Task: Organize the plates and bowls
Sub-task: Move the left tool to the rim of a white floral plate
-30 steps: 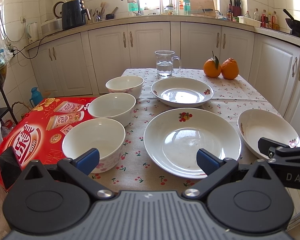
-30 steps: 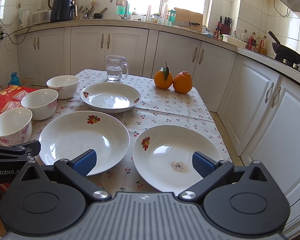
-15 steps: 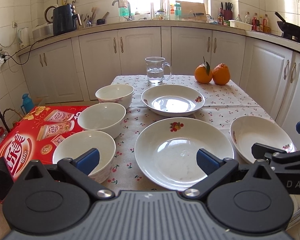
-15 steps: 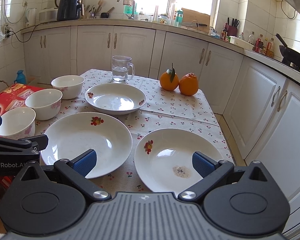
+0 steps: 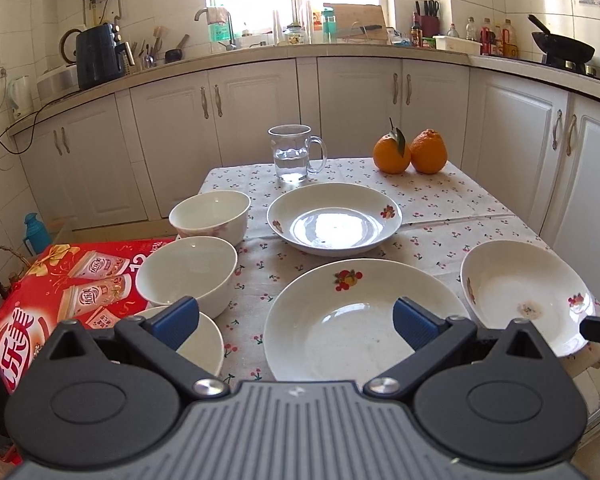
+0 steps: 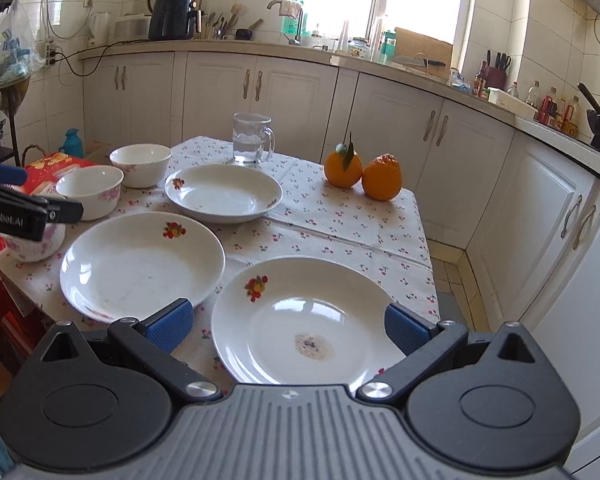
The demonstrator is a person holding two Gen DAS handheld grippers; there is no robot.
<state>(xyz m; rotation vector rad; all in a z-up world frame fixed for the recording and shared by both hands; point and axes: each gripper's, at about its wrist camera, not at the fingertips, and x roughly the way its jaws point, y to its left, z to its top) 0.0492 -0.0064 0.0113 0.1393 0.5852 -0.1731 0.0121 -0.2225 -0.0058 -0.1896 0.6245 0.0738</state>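
Here, left gripper [image 5: 296,320] level over big plate [image 5: 340,344], jaws wide, empty. Right gripper [image 6: 288,326] likewise wide above stained plate [image 6: 300,320].

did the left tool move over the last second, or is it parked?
Yes. The left tool moved forward and right: in its own view the near bowl has slid down behind its left finger, and the middle plate now sits between the fingers.

We found three bowls [image 5: 186,270] lined up left of our left hand-held gripper [image 5: 296,322], three plates [image 5: 360,320] ahead and right on the table [image 5: 440,200].
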